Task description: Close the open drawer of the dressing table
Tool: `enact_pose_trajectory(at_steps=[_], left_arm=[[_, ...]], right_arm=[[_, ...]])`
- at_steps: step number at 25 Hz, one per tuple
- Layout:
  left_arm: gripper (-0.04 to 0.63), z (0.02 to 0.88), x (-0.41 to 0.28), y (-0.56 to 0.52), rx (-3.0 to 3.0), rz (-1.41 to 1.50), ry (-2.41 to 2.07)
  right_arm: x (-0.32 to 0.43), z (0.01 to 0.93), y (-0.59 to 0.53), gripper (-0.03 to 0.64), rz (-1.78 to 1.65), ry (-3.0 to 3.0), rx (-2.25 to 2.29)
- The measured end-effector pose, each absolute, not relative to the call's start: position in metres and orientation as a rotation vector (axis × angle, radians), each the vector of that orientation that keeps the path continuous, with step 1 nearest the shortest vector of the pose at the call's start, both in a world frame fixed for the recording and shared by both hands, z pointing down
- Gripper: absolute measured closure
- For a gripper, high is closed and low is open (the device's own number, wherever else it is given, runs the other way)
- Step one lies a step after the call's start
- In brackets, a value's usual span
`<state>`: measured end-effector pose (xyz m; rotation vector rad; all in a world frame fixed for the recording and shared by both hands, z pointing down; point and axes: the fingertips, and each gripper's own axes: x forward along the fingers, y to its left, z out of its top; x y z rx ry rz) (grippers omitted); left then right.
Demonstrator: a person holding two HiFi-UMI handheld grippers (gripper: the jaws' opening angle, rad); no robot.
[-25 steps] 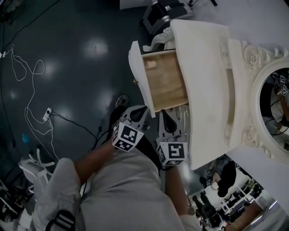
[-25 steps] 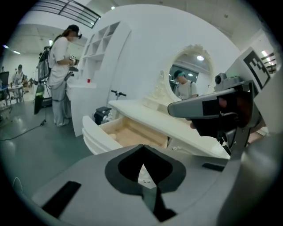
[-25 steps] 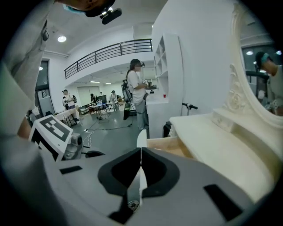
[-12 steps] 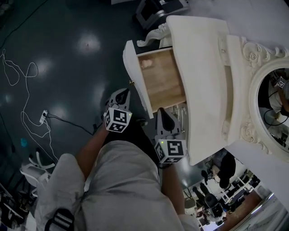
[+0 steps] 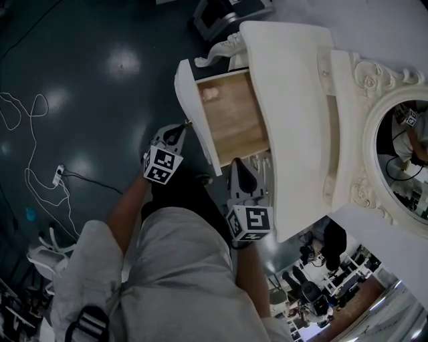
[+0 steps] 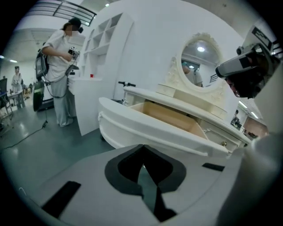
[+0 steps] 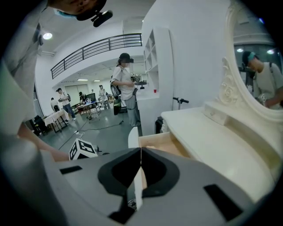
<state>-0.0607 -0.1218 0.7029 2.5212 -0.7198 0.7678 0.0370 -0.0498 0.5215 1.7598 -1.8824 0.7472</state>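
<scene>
The cream dressing table (image 5: 294, 120) fills the right of the head view, with its oval mirror (image 5: 401, 160) at the far right. Its drawer (image 5: 231, 117) is pulled out, showing a bare wooden bottom behind a curved white front (image 5: 189, 100). My left gripper (image 5: 179, 127) is shut and empty, its tips just outside the drawer front near the small brass knob (image 5: 188, 123). In the left gripper view the drawer front (image 6: 146, 128) lies close ahead of the left gripper (image 6: 142, 149). My right gripper (image 5: 238, 163), shut and empty, sits by the drawer's near side, under the tabletop edge; the right gripper (image 7: 140, 150) looks into the drawer (image 7: 157, 142).
White cables (image 5: 33, 127) and a power strip (image 5: 59, 175) lie on the dark floor to the left. A black machine base (image 5: 221, 17) stands beyond the table. A person (image 6: 57, 75) stands by a white shelf unit (image 6: 101, 53) farther off.
My left gripper has swung away from beside the right one, to the left and lower, up to the outer face of the drawer front. The right gripper has hardly moved.
</scene>
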Motion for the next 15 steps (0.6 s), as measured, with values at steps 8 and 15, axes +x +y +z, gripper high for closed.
enact_pose_trajectory(at_steps=[8,15], left_arm=[[0.462,0.707,-0.044,-0.120,2.576,0.797,-0.530],[0.454,0.721,-0.036,-0.123,2.574,0.848,-0.502]], right_arm=[[0.037,0.520,-0.050,0.601,0.750,-1.876,1.769],[0.038,0.520,-0.046,0.601,0.745,-1.860,1.775]])
